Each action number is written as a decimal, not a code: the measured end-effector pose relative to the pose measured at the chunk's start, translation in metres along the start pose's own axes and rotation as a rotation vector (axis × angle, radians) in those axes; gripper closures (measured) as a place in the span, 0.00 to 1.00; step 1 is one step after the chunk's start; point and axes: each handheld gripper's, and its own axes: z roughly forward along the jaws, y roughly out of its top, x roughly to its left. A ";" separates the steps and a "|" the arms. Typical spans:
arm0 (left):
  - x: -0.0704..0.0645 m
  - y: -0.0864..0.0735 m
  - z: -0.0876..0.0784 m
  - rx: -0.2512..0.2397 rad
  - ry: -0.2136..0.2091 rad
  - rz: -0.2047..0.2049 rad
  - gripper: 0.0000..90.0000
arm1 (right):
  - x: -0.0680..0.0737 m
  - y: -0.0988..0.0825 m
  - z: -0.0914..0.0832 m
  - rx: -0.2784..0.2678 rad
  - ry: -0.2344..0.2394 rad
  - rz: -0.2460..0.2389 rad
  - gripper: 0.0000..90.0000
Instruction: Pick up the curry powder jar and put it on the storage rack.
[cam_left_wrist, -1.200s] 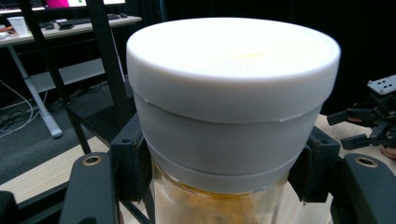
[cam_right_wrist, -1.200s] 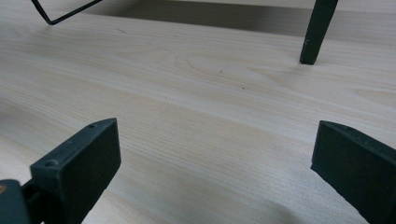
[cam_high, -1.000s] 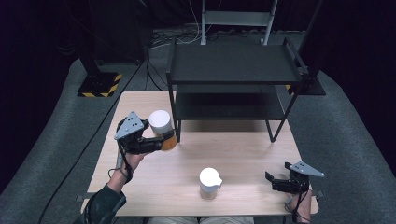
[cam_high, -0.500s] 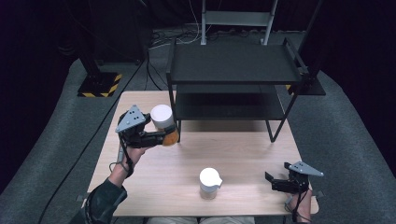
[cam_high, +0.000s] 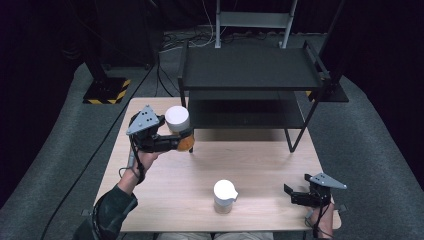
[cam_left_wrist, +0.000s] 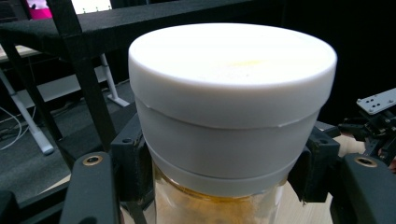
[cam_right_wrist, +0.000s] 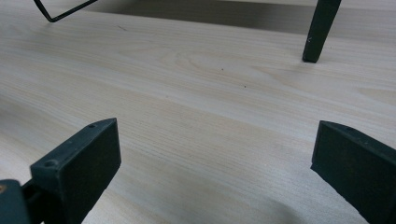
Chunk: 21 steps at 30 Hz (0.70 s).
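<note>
A jar (cam_high: 177, 119) with a wide white lid and orange-yellow contents hangs above the table's left side, close to the black rack's front left leg. My left gripper (cam_high: 182, 142) is shut on its glass body just under the lid. In the left gripper view the jar (cam_left_wrist: 232, 107) stands upright between both pads (cam_left_wrist: 133, 161). My right gripper (cam_high: 290, 195) rests low at the table's front right corner, open, and its jaws (cam_right_wrist: 215, 158) have only bare wood between them.
A second white-lidded jar (cam_high: 224, 196) stands near the front middle of the wooden table (cam_high: 260, 165). A black two-tier rack (cam_high: 250, 67) covers the table's far half, its legs (cam_right_wrist: 319, 32) standing on the wood. A yellow-and-black striped base (cam_high: 106, 90) sits on the floor, far left.
My left gripper has lifted the jar a little and carried it slightly toward the rack. The right gripper and the second jar have stayed put.
</note>
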 end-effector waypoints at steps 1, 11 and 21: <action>0.000 0.001 0.001 -0.001 -0.001 -0.001 0.39 | 0.000 0.000 0.000 0.001 0.000 0.001 0.00; 0.002 0.011 0.007 -0.004 -0.018 0.004 0.39 | -0.001 0.000 0.000 0.001 0.006 0.004 0.00; 0.003 0.019 0.009 -0.009 -0.024 0.013 0.39 | -0.002 0.000 0.000 -0.002 0.009 0.004 0.00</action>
